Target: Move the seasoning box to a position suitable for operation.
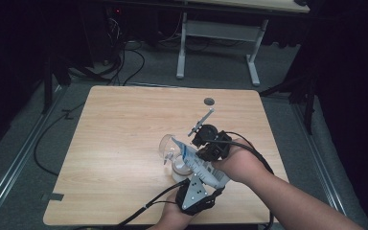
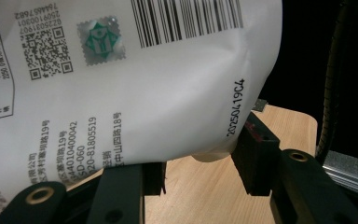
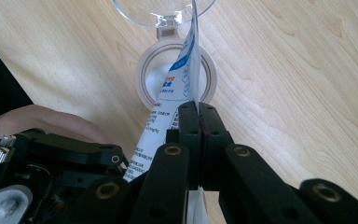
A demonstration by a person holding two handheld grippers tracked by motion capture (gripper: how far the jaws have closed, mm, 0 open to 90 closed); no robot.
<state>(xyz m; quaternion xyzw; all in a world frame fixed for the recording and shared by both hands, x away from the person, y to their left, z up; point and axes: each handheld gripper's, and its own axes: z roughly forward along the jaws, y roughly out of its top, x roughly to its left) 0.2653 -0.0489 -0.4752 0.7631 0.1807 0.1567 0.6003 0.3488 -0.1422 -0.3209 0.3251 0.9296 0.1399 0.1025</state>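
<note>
Black jaws of the right gripper are pressed flat together on the upper edge of a white printed pouch, the film running on edge between the pads in that gripper's own view. Judging by the pose, the pinch is meant to steady the top of the pouch so its far corner hangs over the small white jar standing open on the wooden table.

From nearest the person, the left gripper, its grey plate uppermost in the high view, takes the pouch's lower end. Its jaws stand part-way apart with the bulging bottom of the pouch between them, the right pad against the film and the left one tucked under it. Whether they truly squeeze cannot be told. The two-handed hold looks like a set-up for tipping or emptying the contents down into the jar.

Just beyond the jar lies its clear hinged lid, swung back and resting on the table, so the mouth is clear. A thin grey metal rod juts up and away from the right gripper.

Farther off, a dark round grommet sits near the table's back edge, well apart from the work. Behind the table stand the white legs of another desk and loose floor cables.
</note>
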